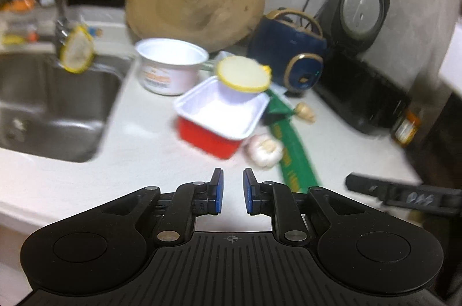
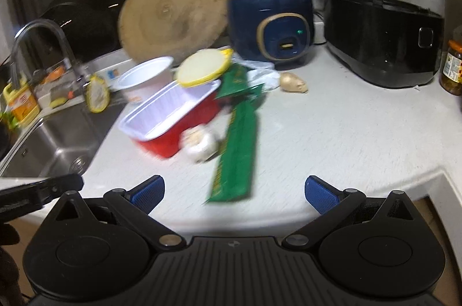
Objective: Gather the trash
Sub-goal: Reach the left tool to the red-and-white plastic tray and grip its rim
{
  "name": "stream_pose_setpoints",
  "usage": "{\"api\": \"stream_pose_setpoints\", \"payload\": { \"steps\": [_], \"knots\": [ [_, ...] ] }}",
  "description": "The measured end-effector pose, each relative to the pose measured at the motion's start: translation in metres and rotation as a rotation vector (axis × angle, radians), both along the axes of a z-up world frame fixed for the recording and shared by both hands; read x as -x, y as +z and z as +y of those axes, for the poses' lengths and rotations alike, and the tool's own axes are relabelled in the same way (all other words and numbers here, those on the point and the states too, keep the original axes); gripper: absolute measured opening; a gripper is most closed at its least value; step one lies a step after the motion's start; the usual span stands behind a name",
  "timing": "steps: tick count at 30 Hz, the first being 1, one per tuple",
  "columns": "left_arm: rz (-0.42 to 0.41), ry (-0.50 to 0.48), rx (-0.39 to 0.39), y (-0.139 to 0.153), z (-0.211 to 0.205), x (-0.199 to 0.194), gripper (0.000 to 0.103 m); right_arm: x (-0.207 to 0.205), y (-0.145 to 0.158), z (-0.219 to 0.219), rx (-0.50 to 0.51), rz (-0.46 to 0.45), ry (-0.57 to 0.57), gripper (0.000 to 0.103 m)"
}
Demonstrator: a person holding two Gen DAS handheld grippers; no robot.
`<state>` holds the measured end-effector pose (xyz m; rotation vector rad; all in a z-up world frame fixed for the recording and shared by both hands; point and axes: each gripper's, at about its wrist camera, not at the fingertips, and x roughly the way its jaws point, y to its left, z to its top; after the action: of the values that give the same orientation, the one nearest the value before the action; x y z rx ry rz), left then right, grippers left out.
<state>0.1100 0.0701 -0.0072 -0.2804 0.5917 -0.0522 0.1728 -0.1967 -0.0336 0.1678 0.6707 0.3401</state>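
The left gripper (image 1: 233, 192) is sitting at the bottom centre of its view, jaws nearly closed with a narrow gap and nothing between them. The right gripper (image 2: 234, 194) is sitting at the bottom of its view, jaws standing wide apart and holding nothing.

The trash is lying mid-frame on the white counter (image 2: 332, 132): a red tray (image 1: 213, 129) with a white inside, a yellow-rimmed lid (image 1: 242, 73) leaning on its far edge, a white cup (image 1: 170, 66) behind it, and a green wrapper (image 2: 236, 144) stretching toward the lower centre. A garlic bulb (image 1: 264, 150) is touching the tray's near corner. The sink (image 1: 49, 103) is filling the left side, and a blue cooker (image 2: 271, 25) and a black cooker (image 2: 381, 40) are standing at the upper right
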Motion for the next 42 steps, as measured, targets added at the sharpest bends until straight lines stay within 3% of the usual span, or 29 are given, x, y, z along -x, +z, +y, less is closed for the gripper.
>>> {"api": "stream_pose_setpoints", "payload": {
  "steps": [2,8,11,15,17,19,22,27,29,30,31,32,34,37,42],
  "knots": [
    [-0.005,0.024,0.021,0.001,-0.003,-0.020,0.017,-0.027,-0.006,-0.010,0.018,0.015,-0.002,0.103],
    [-0.003,0.138,-0.139,0.017,-0.009,-0.095,0.017,-0.102,-0.021,-0.027,0.118,0.068,0.032,0.103],
    [0.033,0.171,-0.180,0.018,0.000,-0.134,0.017,-0.132,-0.025,-0.032,0.138,0.095,0.059,0.103],
    [0.131,0.102,-0.239,0.010,0.003,-0.185,0.017,-0.155,-0.031,-0.038,0.061,0.127,0.137,0.103],
    [0.185,0.054,-0.213,0.006,0.004,-0.204,0.018,-0.164,-0.031,-0.040,0.025,0.130,0.183,0.103],
    [0.180,0.042,-0.215,0.010,0.005,-0.215,0.023,-0.172,-0.023,-0.037,-0.013,0.093,0.231,0.103],
    [0.172,0.108,-0.264,0.004,0.008,-0.216,0.022,-0.196,-0.004,-0.023,-0.101,0.024,0.280,0.103],
    [0.157,0.166,-0.151,-0.003,0.021,-0.197,0.023,-0.266,0.002,0.031,-0.197,0.038,0.311,0.102],
    [0.135,0.176,-0.131,-0.002,0.024,-0.189,0.023,-0.292,-0.006,0.058,-0.176,0.063,0.310,0.096],
    [0.133,0.178,-0.122,-0.002,0.025,-0.188,0.023,-0.303,-0.011,0.069,-0.165,0.084,0.319,0.071],
    [0.139,0.178,-0.114,-0.003,0.028,-0.187,0.023,-0.315,-0.017,0.080,-0.176,0.133,0.359,0.037],
    [0.149,0.175,-0.114,-0.004,0.029,-0.189,0.023,-0.322,-0.021,0.082,-0.221,0.174,0.386,0.038],
    [0.165,0.161,-0.125,-0.005,0.029,-0.194,0.023,-0.324,-0.018,0.076,-0.266,0.180,0.379,0.029],
    [0.167,0.123,-0.136,-0.009,0.026,-0.205,0.023,-0.316,-0.010,0.052,-0.194,0.096,0.286,0.029],
    [0.156,0.079,-0.199,-0.009,0.011,-0.217,0.023,-0.305,-0.016,0.011,-0.102,0.066,0.184,0.031]
  ]
}}
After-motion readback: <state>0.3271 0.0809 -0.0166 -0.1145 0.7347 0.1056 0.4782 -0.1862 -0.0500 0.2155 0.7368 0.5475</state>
